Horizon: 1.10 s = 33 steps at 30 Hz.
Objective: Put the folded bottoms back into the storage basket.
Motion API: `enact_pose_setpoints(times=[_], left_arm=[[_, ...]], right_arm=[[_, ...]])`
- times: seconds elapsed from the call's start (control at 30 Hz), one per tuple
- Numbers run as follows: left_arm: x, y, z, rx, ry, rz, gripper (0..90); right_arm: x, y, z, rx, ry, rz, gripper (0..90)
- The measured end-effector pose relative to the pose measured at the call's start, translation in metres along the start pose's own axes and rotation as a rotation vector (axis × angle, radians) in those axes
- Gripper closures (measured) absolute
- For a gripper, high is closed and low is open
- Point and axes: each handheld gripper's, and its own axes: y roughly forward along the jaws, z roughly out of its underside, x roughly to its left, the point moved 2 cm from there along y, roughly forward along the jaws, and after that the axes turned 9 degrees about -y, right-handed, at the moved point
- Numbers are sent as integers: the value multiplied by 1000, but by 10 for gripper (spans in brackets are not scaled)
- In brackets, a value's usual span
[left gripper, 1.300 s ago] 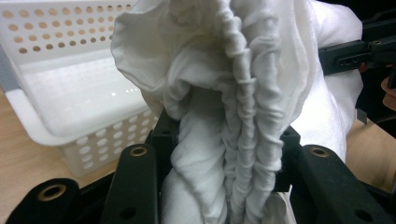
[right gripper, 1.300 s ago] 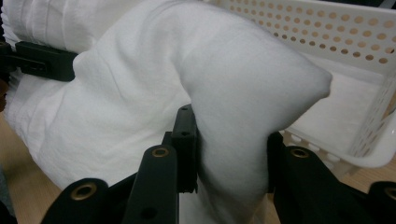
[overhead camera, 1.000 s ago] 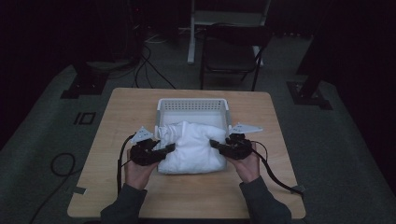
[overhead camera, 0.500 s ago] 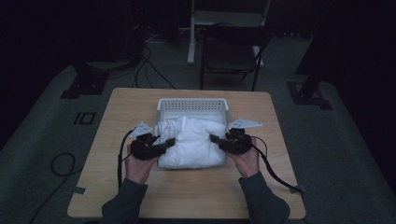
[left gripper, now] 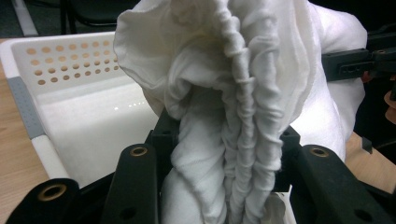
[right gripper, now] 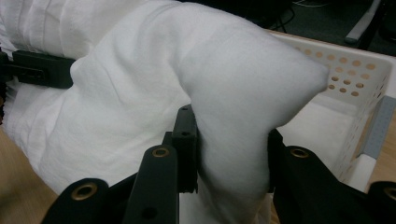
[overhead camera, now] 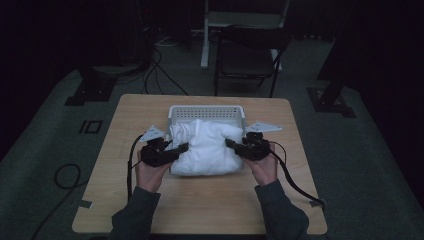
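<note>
We see the left gripper [overhead camera: 181,147] and right gripper [overhead camera: 231,144] pinching a white cloth [overhead camera: 205,147] over a basket [overhead camera: 206,110] on the counter [overhead camera: 210,195].

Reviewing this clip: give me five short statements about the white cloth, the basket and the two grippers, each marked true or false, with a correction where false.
1. The left gripper is shut on a bunched fold of the white cloth. True.
2. The right gripper is open and clear of the cloth. False: its jaws pinch a fold of the cloth.
3. The white basket has perforated walls. True.
4. The cloth lies wholly inside the basket. False: much of it hangs over the near rim toward the person.
5. The basket stands on the floor. False: it stands on the wooden table.
</note>
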Motion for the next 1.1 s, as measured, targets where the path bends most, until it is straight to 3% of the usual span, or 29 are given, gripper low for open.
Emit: enact_pose_setpoints(times=[1.1], left_arm=[[12, 11, -21, -8, -22, -8, 576]], right_arm=[[-10, 10, -19, -5, 18, 32, 698]])
